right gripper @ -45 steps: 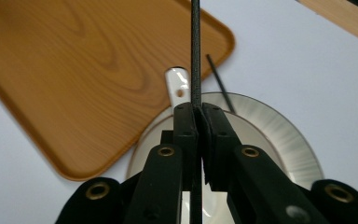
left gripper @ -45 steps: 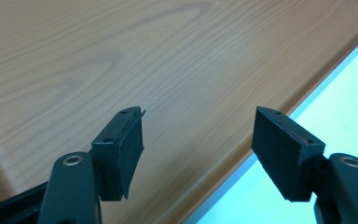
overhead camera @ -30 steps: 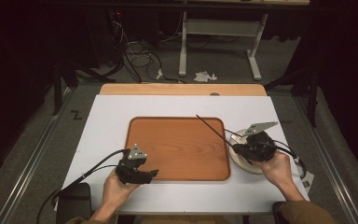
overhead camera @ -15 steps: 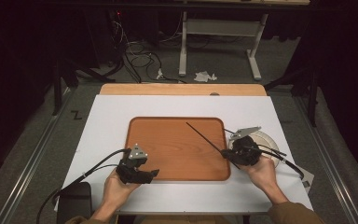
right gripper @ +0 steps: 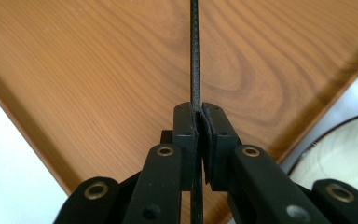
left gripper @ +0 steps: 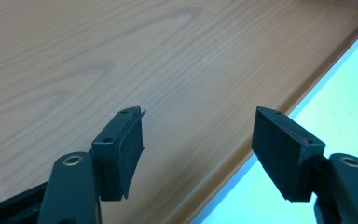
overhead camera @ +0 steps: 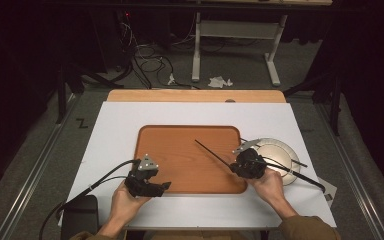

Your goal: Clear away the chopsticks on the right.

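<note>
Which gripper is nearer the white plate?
Right. The right gripper sits at the white plate's left rim, shut on a thin black stick. The left gripper is across the wooden tray, near its front-left corner.

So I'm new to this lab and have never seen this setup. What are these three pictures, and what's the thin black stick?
A person sits at a white table with a hand-held gripper in each hand. The high view looks down from above; the other two come from cameras riding on each tool. A wooden tray lies in the middle, a pale plate beside it. The right hand-held gripper is clamped on a thin black chopstick above the tray. The left hand-held gripper is open and holds nothing.
</note>
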`<control>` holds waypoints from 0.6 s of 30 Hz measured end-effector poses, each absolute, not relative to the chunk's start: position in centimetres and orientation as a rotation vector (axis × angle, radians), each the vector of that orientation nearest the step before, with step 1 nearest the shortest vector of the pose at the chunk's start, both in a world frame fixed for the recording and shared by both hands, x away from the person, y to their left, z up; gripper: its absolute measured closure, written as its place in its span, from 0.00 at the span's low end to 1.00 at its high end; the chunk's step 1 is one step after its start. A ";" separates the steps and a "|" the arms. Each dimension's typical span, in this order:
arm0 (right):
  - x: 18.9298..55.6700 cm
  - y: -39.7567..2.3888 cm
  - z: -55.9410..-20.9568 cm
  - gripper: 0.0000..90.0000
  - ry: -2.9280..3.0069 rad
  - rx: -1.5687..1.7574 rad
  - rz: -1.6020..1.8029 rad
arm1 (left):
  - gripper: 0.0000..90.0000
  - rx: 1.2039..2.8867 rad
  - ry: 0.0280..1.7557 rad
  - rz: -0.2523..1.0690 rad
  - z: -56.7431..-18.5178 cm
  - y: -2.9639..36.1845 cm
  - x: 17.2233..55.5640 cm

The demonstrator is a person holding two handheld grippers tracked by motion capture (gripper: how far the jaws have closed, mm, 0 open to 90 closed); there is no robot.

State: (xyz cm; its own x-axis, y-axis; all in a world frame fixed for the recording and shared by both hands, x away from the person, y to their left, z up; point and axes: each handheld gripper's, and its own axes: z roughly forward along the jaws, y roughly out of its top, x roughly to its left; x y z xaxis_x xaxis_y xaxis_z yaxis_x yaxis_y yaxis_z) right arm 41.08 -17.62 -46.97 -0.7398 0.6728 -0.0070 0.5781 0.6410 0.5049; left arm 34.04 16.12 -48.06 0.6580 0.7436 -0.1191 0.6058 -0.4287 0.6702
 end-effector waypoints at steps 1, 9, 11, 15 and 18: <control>41.1 -17.5 -47.1 0.95 2.671 1.027 0.705 | 0.37 2.171 1.040 0.253 -48.1 16.1 34.0; 41.5 -17.1 -47.9 0.95 2.684 1.038 0.670 | 0.37 2.172 1.041 0.253 -48.1 16.1 34.0; 41.5 -17.0 -48.1 0.95 2.691 1.045 0.672 | 0.37 2.171 1.042 0.254 -48.1 16.1 34.0; 41.7 -16.9 -48.4 0.94 2.691 1.035 0.661 | 0.37 2.171 1.042 0.254 -48.1 16.1 34.0; 41.7 -16.8 -48.7 0.93 2.684 1.033 0.653 | 0.37 2.177 1.039 0.251 -48.1 16.1 34.0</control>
